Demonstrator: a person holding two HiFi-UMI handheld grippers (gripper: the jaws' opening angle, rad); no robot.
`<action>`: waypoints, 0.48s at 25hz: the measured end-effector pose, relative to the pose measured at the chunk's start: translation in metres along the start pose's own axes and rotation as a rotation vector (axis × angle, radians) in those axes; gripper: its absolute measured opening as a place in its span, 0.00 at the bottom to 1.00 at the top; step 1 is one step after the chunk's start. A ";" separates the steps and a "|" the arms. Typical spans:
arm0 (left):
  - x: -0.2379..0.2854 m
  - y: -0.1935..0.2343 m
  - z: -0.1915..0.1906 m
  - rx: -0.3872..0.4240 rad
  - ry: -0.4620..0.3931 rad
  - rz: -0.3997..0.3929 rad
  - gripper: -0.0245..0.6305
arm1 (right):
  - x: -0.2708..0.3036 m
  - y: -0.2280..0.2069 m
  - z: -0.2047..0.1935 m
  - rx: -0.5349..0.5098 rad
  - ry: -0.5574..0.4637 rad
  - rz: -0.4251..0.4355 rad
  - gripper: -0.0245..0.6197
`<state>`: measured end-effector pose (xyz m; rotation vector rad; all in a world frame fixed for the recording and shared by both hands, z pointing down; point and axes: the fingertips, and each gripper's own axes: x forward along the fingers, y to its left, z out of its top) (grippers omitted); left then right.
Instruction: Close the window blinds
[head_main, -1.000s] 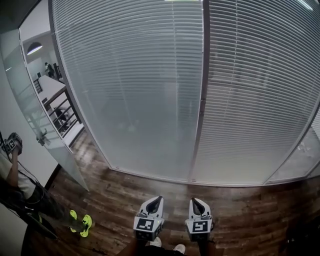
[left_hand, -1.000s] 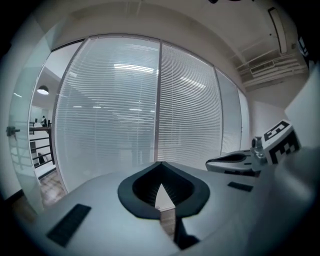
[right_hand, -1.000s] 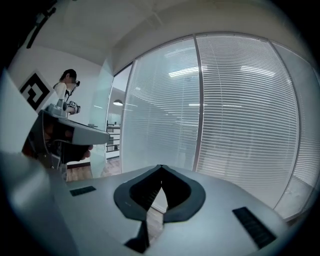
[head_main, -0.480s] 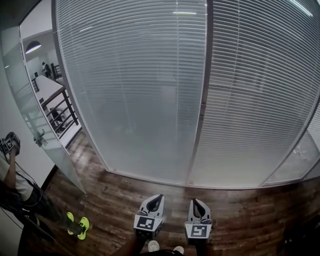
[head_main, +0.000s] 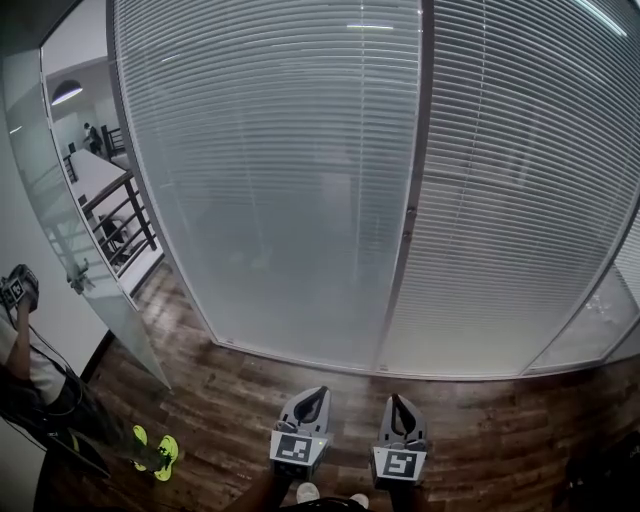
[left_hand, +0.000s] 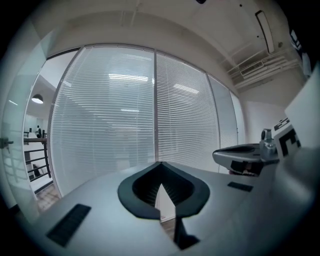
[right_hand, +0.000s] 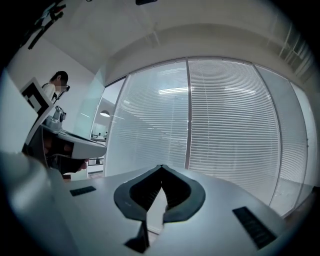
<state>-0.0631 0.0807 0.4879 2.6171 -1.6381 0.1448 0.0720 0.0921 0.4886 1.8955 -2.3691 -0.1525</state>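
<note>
Since one second earlier, the left gripper (head_main: 311, 402) and right gripper (head_main: 401, 412) have stayed side by side at the lower centre of the head view. The vertical post (head_main: 412, 200) now sits slightly farther right there. The yellow shoes (head_main: 155, 450) of the bystander (head_main: 30, 370) have shifted a little left.

Fingers of both grippers are together, tips meeting, with nothing between them.

The window blinds (head_main: 280, 180) stand well ahead of the fingers, beyond a strip of wood floor (head_main: 220, 390), with no contact. Both grippers face them.

The blinds are white horizontal slats. They hang down to floor level in panels either side of the post.
</note>
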 end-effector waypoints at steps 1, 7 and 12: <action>0.000 0.001 -0.001 -0.005 0.002 0.000 0.04 | 0.000 0.000 -0.001 -0.001 0.001 0.000 0.04; 0.005 -0.002 -0.006 0.001 0.006 -0.010 0.04 | 0.002 0.000 -0.009 -0.001 0.019 0.000 0.04; 0.005 -0.004 -0.002 0.000 0.004 -0.018 0.04 | 0.001 0.003 -0.009 0.000 0.022 0.010 0.04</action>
